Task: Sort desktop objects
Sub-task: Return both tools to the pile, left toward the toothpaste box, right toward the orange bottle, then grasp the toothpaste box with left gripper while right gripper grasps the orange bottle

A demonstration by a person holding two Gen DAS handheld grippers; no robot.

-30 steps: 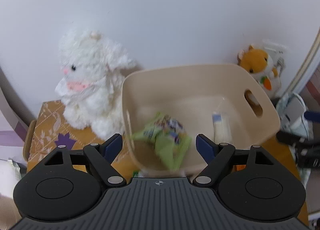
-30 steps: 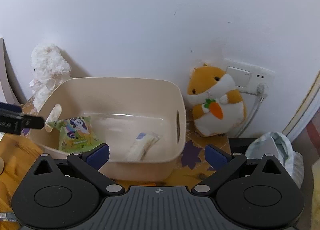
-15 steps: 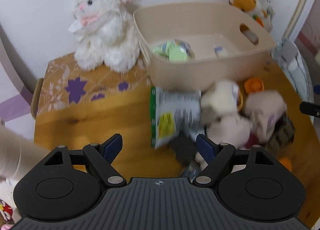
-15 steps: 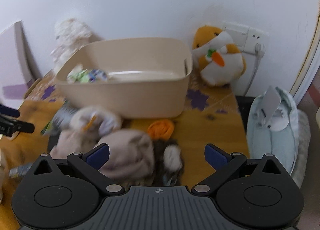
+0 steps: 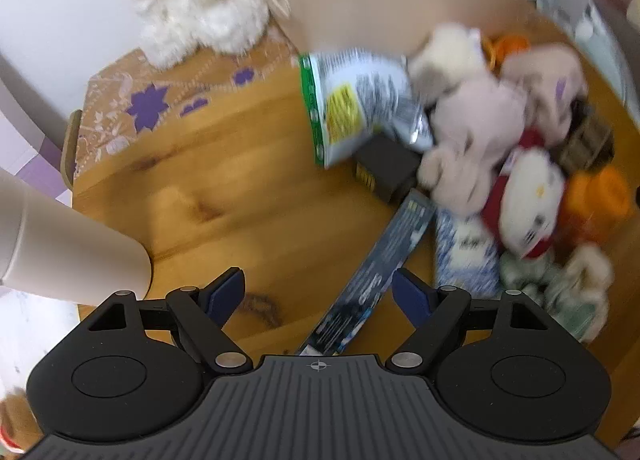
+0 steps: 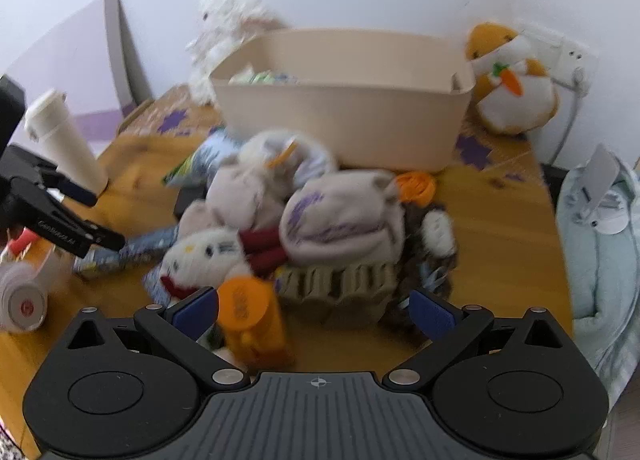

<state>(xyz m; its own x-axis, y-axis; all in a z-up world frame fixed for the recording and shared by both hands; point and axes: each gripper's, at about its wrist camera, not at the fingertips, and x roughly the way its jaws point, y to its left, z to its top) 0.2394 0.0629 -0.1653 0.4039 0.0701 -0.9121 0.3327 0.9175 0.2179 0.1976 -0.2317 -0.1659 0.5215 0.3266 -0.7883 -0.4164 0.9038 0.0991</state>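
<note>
Tabletop point(image 5: 224, 195), wood: bare stretch at its left half, from the patterned cloth point(image 5: 132, 107) at the back down to the left gripper point(image 5: 318, 294); left edge shows beside the cloth. Beige tumbler point(image 5: 68, 252) stands at that near-left margin.

Left gripper: fingers spread wide, holding nothing, above a long dark flat packet point(image 5: 376, 276) that lies slantwise between them.

Right gripper point(image 6: 314, 314): fingers spread wide, holding nothing, low over the near rim of the pile; orange bottle point(image 6: 250, 320) just beside its left finger, ridged cardboard piece point(image 6: 340, 280) between the tips.

Pile, right half of table: silver-and-green snack bag point(image 5: 352, 103), pale pink plush point(image 5: 476, 131), white-and-red plush point(image 5: 528, 203), all touching or overlapping; motion-blurred.

Beige bin point(image 6: 344, 115), at the back against the wall: holds a green packet point(image 6: 256, 77), partly seen over the rim; other contents hidden.

Flanking the bin: white fluffy plush point(image 6: 224, 27) left, orange hamster plush point(image 6: 512, 87) right.

White headphones point(image 6: 24, 296) at the near-left edge.
</note>
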